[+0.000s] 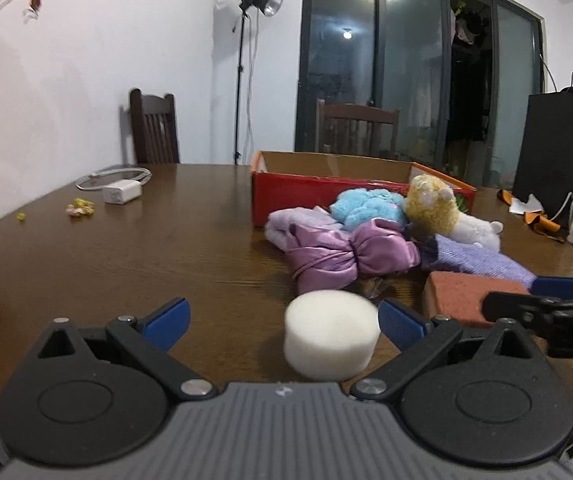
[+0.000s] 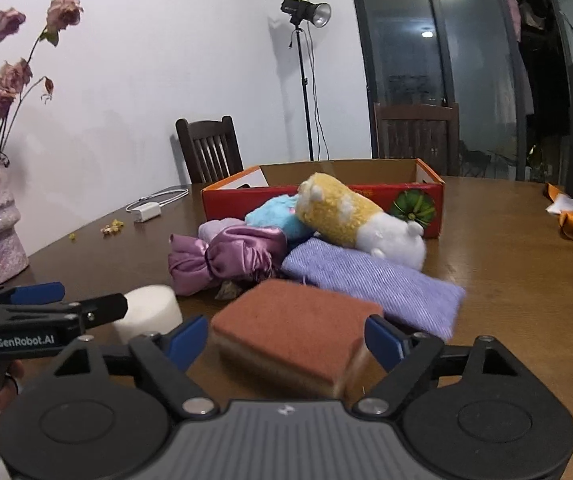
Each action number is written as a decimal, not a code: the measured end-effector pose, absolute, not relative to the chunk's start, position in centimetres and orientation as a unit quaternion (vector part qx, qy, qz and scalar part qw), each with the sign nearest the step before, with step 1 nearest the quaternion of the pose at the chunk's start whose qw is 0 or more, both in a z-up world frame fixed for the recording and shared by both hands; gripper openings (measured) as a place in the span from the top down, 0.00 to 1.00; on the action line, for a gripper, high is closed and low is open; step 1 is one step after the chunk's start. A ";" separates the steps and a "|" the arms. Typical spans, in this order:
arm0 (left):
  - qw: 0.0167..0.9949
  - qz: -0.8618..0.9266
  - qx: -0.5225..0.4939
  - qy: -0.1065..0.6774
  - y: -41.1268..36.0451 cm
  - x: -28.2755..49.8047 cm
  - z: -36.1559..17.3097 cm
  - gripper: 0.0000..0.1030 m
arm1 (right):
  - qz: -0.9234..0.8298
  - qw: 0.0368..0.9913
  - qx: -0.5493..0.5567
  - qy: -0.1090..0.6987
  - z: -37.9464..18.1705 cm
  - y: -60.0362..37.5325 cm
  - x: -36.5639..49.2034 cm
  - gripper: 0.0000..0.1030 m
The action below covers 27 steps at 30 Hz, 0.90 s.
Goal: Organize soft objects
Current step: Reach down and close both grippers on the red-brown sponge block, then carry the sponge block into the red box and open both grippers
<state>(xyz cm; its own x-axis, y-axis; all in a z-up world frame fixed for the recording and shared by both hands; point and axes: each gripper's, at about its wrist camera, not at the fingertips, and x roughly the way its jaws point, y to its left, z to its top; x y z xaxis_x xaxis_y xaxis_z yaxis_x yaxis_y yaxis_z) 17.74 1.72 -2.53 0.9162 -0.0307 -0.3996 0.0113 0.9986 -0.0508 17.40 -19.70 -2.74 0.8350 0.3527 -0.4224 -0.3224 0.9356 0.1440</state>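
**Soft things heaped on a brown table**

Dark wooden table, white wall, glazed doors behind. The soft heap lies before the far red box. Left gripper jaws released around white foam; right gripper released around brown sponge

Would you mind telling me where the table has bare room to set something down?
Bare wood lies left of the pile, between the white charger and the white foam cylinder. It is crowded before the red cardboard box.
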 end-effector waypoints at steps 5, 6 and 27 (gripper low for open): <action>0.980 -0.055 -0.012 0.193 0.0 18.6 -0.9 0.21 | 0.154 0.960 0.038 0.231 -2.8 -20.2 18.7 0.19; 0.975 -0.085 -0.015 0.206 -0.6 19.2 -0.6 0.26 | 0.154 0.957 0.047 0.243 -3.0 -20.5 19.0 0.19; 0.904 -0.233 -0.154 0.322 -1.7 25.1 3.4 0.61 | 0.210 0.932 0.169 0.244 1.8 -25.6 20.4 0.71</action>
